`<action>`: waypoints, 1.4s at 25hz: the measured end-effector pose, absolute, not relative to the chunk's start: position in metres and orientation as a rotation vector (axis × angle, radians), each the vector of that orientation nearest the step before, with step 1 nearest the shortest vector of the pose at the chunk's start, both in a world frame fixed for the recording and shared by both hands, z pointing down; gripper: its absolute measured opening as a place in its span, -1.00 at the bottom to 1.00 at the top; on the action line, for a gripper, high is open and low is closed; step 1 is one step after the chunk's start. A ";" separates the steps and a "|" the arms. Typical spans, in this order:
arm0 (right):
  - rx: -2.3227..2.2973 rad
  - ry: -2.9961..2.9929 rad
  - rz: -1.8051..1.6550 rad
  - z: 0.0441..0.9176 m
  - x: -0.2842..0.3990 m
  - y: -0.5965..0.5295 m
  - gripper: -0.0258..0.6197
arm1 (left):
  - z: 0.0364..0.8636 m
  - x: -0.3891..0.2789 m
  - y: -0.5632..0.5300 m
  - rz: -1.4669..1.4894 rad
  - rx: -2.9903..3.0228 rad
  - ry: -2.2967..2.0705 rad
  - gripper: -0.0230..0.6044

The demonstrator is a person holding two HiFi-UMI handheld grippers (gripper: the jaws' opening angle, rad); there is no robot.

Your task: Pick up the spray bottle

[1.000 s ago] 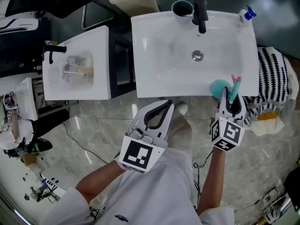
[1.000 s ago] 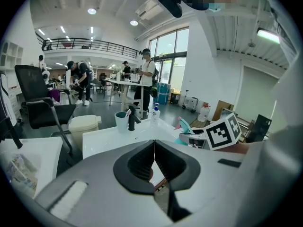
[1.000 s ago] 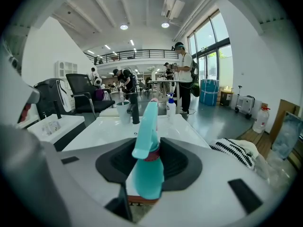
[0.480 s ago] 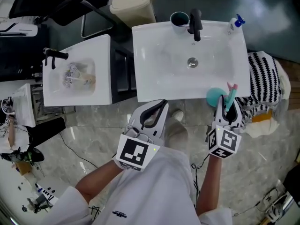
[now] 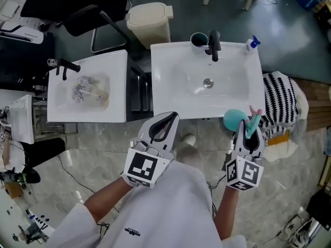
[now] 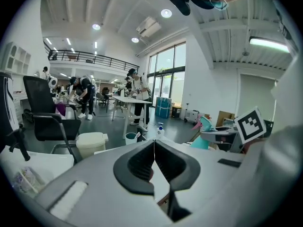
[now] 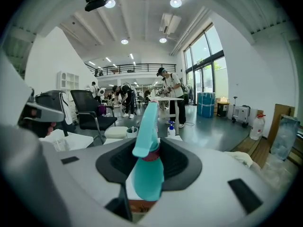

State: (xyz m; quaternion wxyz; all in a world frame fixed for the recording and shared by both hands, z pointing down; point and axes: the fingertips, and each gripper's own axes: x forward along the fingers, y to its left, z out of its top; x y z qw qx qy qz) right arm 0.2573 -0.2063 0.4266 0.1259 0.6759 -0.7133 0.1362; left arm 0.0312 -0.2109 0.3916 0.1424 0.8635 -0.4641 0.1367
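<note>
Reference piece: large white rectangular ceramic washbasin [image 5: 170, 81], seen from above. All places are given from it.

1. Person's white sleeves [image 5: 103, 211]. Nearest item, well in front of the washbasin.
2. Left tongs [image 5: 174, 116], grey shell, black ribbed pads, square-marker cube. Just in front of the washbasin's front edge, left of its middle. The jaws are pressed together, with nothing between them.
3. Right tongs [image 5: 247, 125], same make. At the washbasin's front right corner, clamped on item 4.
4. Teal plastic spray bottle [image 5: 234, 119] with pink-tipped trigger head. Gripped between the right tongs' pads, which press on either side of it just below the collar. Its round body shows over the washbasin's front right corner.
5. Grey marbled floor [image 5: 93, 149]. Along the washbasin's front.
6. Round metal drain [image 5: 208, 82]. Middle of the bowl.
7. Black-and-white striped cloth [image 5: 279, 94]. Just beside the right edge.
8. Smaller white basin [image 5: 62, 105]. To the left across a dark gap, with a crumpled clear wrapper [image 5: 89, 89] in its bowl.
9. Black tap [image 5: 214, 44]. Middle of the back edge, with a dark round cup [image 5: 198, 39] just beside it on the left.
10. Small white spray bottle with blue head [image 5: 251, 43]. Back right corner.
11. Cream lidded plastic bin [image 5: 149, 20]. On the floor behind the back left corner.
12. Black office chair [image 5: 77, 6]. Farther off, behind and to the left.
</note>
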 end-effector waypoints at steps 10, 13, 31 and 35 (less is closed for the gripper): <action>1.948 -2.132 0.262 0.366 0.233 -0.174 -0.53 | 0.348 -0.002 -0.214 0.298 2.544 -1.429 -0.91; 1.955 -2.139 0.211 0.351 0.227 -0.164 -0.53 | 0.335 -0.010 -0.215 0.264 2.561 -1.458 -0.91; 1.962 -2.205 0.197 0.336 0.208 -0.169 -0.53 | 0.323 -0.012 -0.215 0.220 2.583 -1.458 -0.91; 1.975 -2.210 0.188 0.333 0.208 -0.170 -0.53 | 0.325 -0.010 -0.214 0.226 2.582 -1.452 -0.91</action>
